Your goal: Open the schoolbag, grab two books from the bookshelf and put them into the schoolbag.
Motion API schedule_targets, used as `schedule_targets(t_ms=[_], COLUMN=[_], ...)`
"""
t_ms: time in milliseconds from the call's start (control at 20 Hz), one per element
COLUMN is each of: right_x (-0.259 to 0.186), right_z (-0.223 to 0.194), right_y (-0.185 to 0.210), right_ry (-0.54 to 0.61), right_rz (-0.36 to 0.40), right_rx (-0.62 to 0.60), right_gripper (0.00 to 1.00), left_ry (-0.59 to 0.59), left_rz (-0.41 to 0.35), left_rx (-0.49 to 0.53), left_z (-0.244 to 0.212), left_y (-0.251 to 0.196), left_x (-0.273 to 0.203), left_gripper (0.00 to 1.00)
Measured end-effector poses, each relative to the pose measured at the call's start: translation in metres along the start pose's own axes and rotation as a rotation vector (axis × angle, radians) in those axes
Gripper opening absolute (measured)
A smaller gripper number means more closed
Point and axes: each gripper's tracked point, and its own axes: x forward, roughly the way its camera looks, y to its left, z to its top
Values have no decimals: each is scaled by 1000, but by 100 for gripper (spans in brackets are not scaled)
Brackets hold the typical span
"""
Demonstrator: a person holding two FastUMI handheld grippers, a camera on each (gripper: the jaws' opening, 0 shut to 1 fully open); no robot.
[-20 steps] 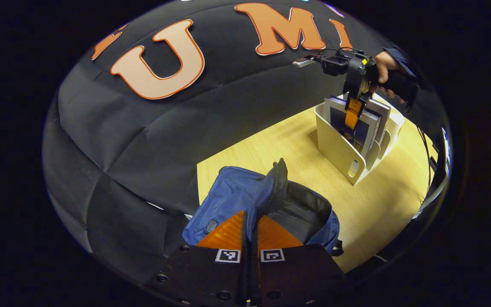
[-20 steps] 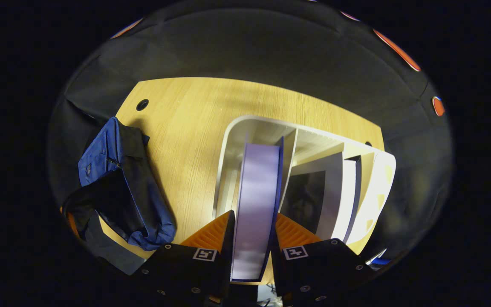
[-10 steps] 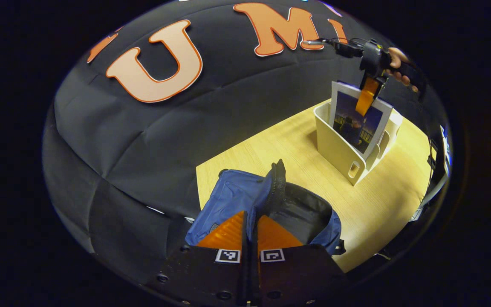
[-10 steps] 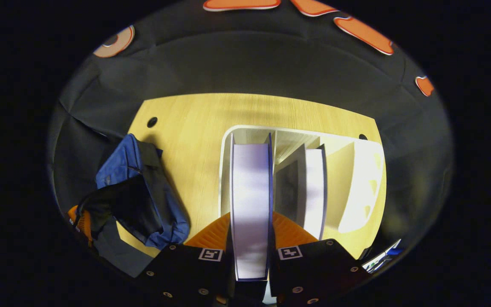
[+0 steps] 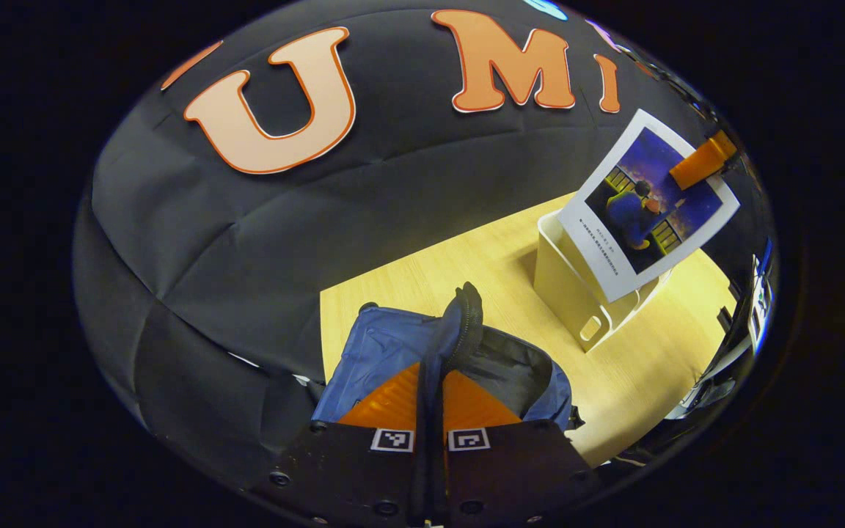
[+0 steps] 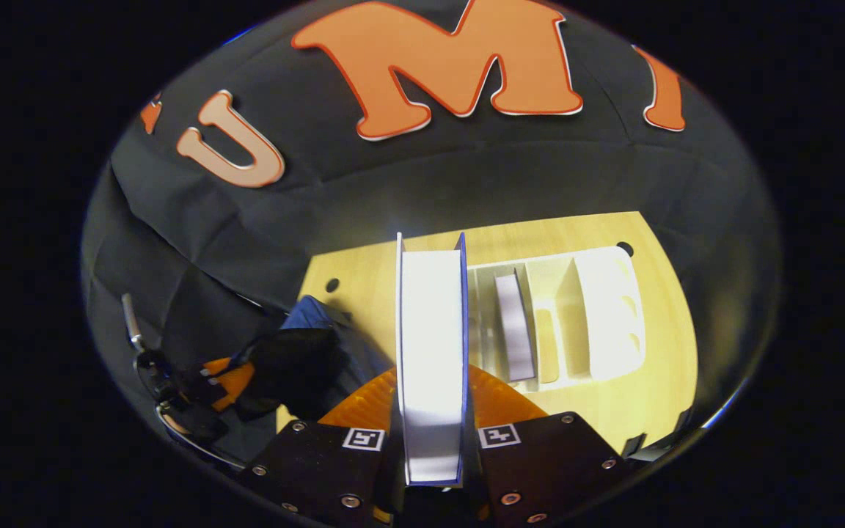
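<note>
Book point(image 6: 431, 352): now lifted clear of the bookshelf point(image 6: 598, 323), clamped in the right tool point(image 6: 431, 411). Schoolbag point(image 5: 400, 352) on the worktop point(image 5: 635, 367): flap pinched by the closed left tool point(image 5: 430, 396). Insertion judged next.

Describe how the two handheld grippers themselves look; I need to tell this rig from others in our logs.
Each gripper has a black body studded with small round screws, carrying two small square black-and-white coded markers, one at the base of each finger. The finger pads are wedge-shaped and ribbed. This shows on the left gripper and the right gripper alike.
</note>
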Motion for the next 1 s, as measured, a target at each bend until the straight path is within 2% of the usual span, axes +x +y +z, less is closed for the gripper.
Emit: schedule_targets(t_ms=[150, 350, 600, 1000], right_x=[12, 46, 95, 187], right_z=[-28, -83, -136, -165], right_y=[27, 49, 93, 123], right_ry=[6, 21, 71, 73], right_rz=[153, 190, 307, 301], right_rx=[127, 159, 271, 322], right_gripper=[31, 31, 30, 31], left_ry=[7, 16, 13, -1], left_rz=[-17, -37, -61, -129], left_rx=[-16, -43, -49, -62], left_z=[6, 13, 16, 12], left_y=[-5, -13, -25, -45], left_x=[4, 7, 4, -4], left_gripper=[3, 3, 3, 3])
